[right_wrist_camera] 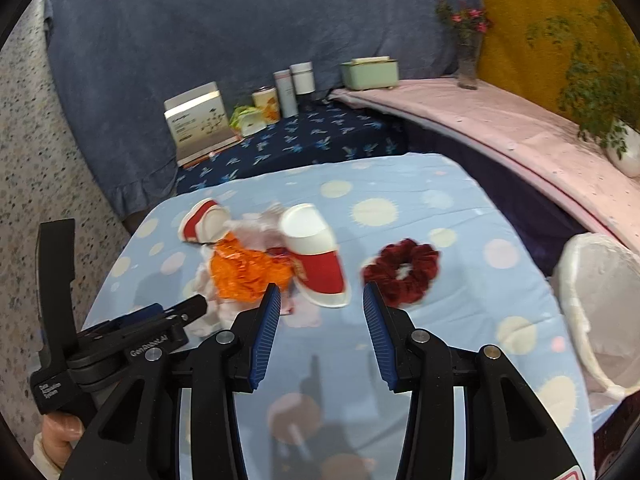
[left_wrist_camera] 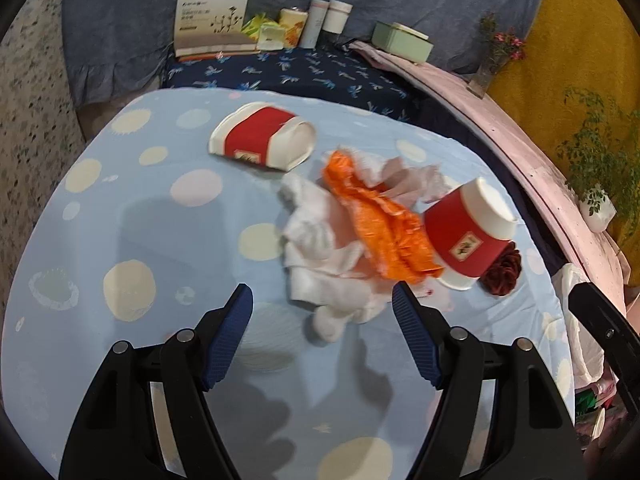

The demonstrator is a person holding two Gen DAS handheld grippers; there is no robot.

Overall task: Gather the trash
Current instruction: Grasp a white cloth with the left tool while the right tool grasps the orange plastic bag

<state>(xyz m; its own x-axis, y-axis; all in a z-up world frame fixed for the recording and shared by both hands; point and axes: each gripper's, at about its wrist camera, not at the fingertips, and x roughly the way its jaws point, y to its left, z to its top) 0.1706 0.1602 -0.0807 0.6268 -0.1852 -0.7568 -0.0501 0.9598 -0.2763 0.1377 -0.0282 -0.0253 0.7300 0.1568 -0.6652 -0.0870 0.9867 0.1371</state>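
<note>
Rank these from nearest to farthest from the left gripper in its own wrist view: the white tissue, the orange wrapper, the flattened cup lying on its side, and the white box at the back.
From the left gripper:
1. White tissue, just ahead between the open fingers.
2. Orange wrapper, beyond it, right of centre.
3. Flattened cup, farther back, left.
4. White box, far back by the blue cloth.

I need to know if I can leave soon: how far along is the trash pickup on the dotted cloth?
Nothing looks collected yet. Both red paper cups, the orange wrapper and the white tissues lie on the cloth. The left gripper hovers open near the tissues; the right gripper is open and empty. The white mesh bin waits at the right edge. All pieces remain.
</note>
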